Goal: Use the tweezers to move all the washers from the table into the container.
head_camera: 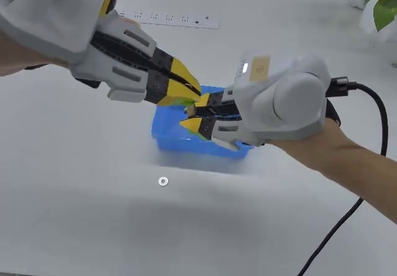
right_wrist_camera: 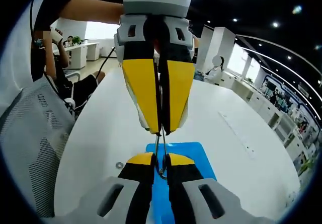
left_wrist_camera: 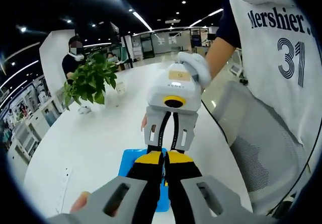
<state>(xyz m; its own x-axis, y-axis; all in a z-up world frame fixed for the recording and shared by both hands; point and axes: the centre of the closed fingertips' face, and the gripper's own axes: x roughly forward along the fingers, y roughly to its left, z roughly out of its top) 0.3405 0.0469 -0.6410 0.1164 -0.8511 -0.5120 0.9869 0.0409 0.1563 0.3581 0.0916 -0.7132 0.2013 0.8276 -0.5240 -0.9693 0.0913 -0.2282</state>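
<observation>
Nearest on the bench (head_camera: 74, 226), one washer (head_camera: 162, 181) lies loose.
Just beyond it sits the blue container (head_camera: 166, 138). Over it the left gripper (head_camera: 191, 93) and the right gripper (head_camera: 190, 118) meet tip to tip, each with jaws pinched on the thin tweezers (right_wrist_camera: 160, 151) (clearest in the right gripper view). Farther off lie a power strip (head_camera: 167, 19) and, far right, a plant (head_camera: 378, 3).

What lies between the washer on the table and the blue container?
Nothing: in the head view, bare white table separates the washer from the container.
</observation>
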